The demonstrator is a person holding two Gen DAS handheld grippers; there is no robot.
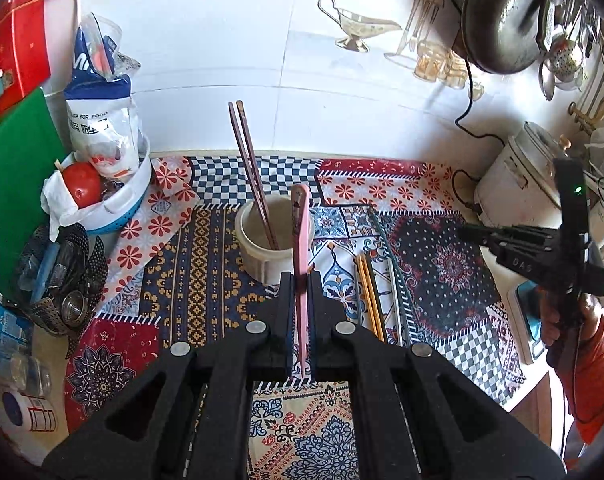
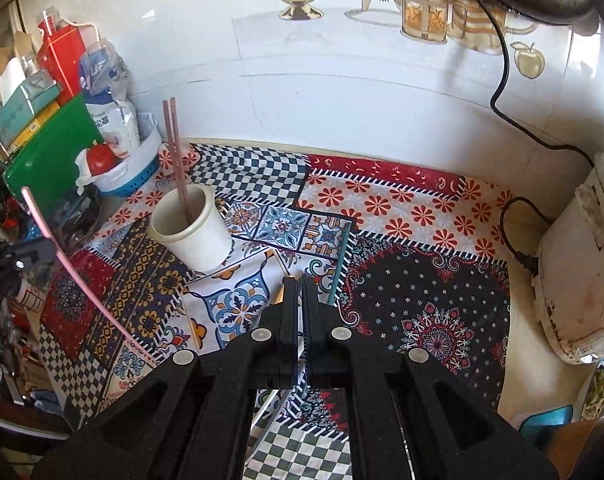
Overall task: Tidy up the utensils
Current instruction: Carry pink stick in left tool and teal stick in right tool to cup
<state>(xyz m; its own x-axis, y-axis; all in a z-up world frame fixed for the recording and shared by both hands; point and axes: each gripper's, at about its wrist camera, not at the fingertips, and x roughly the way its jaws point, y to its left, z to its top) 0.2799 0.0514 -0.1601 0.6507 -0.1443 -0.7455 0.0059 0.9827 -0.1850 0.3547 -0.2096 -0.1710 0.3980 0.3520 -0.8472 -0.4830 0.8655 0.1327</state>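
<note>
While clamped tight on a pink chopstick (image 1: 302, 264), the left gripper (image 1: 300, 280) hangs over the patterned cloth (image 1: 441, 264) on the counter, just in front of the white cup (image 1: 262, 248). Points the pink stick up and away, long way toward the cup's open top, with its far end over the rim. Looks like a short push forward and a tip down for the drop. Already two brown chopsticks (image 1: 254, 172) standing in that cup, leaning back toward the wall. More sticks on the cloth, yellow chopsticks (image 1: 367, 296) and a green chopstick (image 2: 339, 264), lying lengthwise just right of the cup. Right gripper (image 2: 300, 284) pressed together, holding nothing that can be seen, hanging right above those loose sticks. Nearer to them than the left one, so likely the next picker.
</note>
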